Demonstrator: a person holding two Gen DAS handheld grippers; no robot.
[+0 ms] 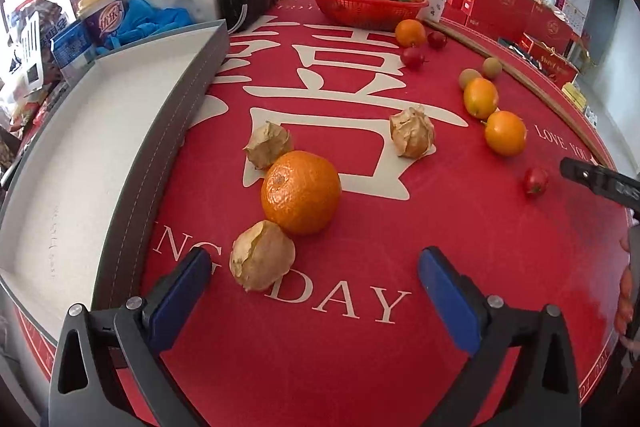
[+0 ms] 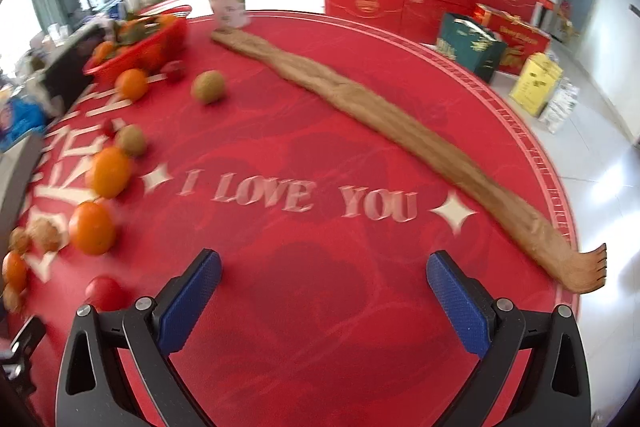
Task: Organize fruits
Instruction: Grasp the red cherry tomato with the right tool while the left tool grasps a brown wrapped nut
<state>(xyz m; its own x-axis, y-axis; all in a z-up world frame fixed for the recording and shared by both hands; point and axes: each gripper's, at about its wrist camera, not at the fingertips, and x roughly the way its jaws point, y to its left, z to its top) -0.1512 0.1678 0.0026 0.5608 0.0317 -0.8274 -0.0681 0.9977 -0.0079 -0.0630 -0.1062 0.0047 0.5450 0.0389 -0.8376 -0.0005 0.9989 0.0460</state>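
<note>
The large round orange with dimpled peel [image 1: 301, 192] sits on the red round tablecloth with white lettering [image 1: 440, 227], its pale stem dimple turned up and toward the left; being nearly a ball, it shows no clear long axis. A papery tan husked fruit [image 1: 262, 255] touches the orange on its near left side, and a second husked fruit [image 1: 269, 145] touches it on the far left. A third husked fruit [image 1: 413, 132] lies apart, to the far right of the orange.

The left gripper [image 1: 314, 267], black with blue pads, stands spread wide just in front of the orange, holding nothing; its left pad is just beside the nearest husked fruit, whether touching cannot be told.

The right gripper [image 2: 324, 273] is likewise spread wide over bare cloth and grips nothing. Its view is blurred.

Right of the orange lie two smaller smooth oranges [image 1: 505, 133], two greenish-brown round fruits [image 1: 470, 78] and a small red tomato [image 1: 535, 181]. Beyond the orange stands a red plastic mesh basket of leafy oranges [image 1: 366, 9]. Left of the orange runs a grey-edged white tray [image 1: 80, 155]. A long flat wooden back scratcher [image 2: 400, 131] lies along the cloth's far right edge.
</note>
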